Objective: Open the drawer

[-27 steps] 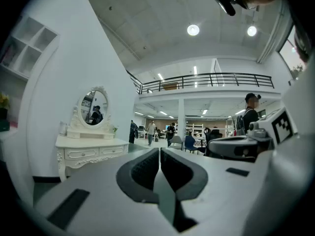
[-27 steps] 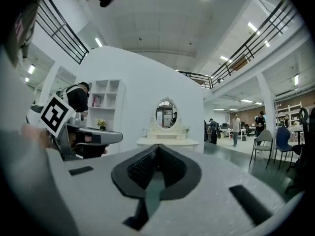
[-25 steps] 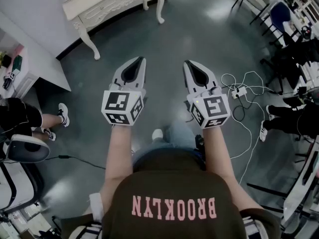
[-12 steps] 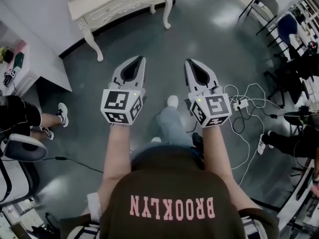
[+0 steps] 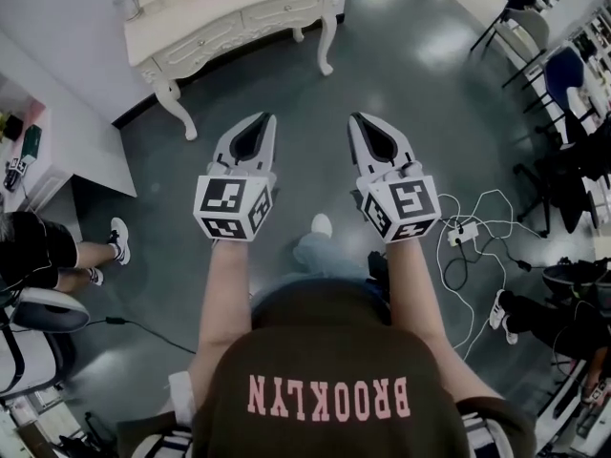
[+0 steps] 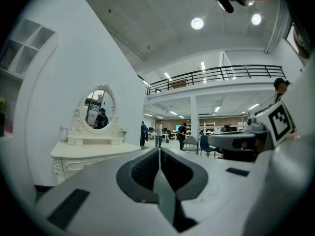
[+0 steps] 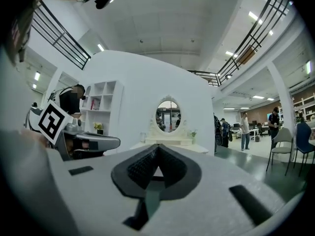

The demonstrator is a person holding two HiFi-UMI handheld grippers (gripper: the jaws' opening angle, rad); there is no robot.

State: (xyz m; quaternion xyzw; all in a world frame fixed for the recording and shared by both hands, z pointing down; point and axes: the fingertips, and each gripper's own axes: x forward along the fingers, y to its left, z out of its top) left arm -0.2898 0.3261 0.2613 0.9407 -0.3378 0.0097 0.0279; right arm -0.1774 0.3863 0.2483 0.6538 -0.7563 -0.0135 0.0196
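A white dressing table with an oval mirror stands against the far wall, its drawer fronts facing me. My left gripper and right gripper are held side by side over the grey floor, well short of the table and pointing level at it. Both are shut with nothing between the jaws. In the left gripper view the table and mirror sit left of the shut left gripper. In the right gripper view the table lies straight beyond the right gripper.
A white cabinet stands at the left with a seated person's legs beside it. Cables and a power strip lie on the floor at the right. Chairs stand at the far right. People stand far off in the hall.
The person has walked forward, so the dressing table sits lower and larger in the head view. Both grippers have gone along with the person, still shut.
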